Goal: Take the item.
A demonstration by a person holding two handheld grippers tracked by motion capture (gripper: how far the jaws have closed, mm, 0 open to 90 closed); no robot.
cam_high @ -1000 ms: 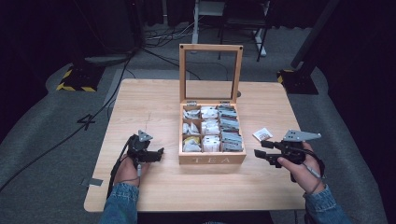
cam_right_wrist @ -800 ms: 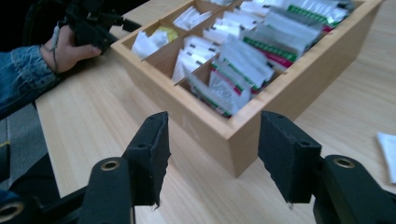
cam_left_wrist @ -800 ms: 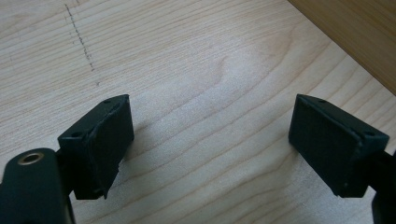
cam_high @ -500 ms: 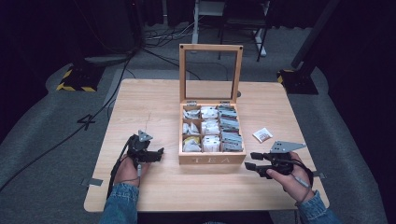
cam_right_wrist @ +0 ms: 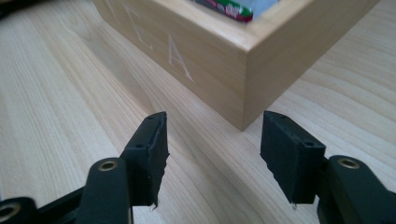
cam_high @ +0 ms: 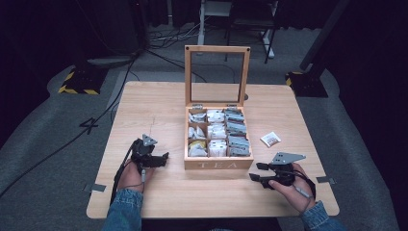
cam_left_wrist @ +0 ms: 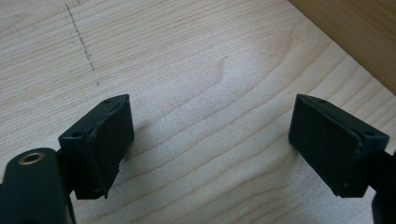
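A wooden tea box (cam_high: 219,163) marked TEA stands mid-table with its glass lid (cam_high: 217,75) upright, and its compartments hold several tea bags (cam_high: 216,131). One loose tea bag (cam_high: 270,139) lies on the table to the box's right. My left gripper (cam_high: 165,158) rests open on the table left of the box; in the left gripper view (cam_left_wrist: 210,140) bare wood lies between the jaws. My right gripper (cam_high: 255,172) is open near the box's front right corner (cam_right_wrist: 243,70), and the right gripper view (cam_right_wrist: 214,149) has nothing between its jaws.
The wooden table (cam_high: 159,113) ends close behind both hands at its front edge. Dark floor with cables, a chair and stand bases lies beyond the far edge.
My right gripper has moved down and left, from beside the loose tea bag to the box's front right corner. The left gripper has stayed put.
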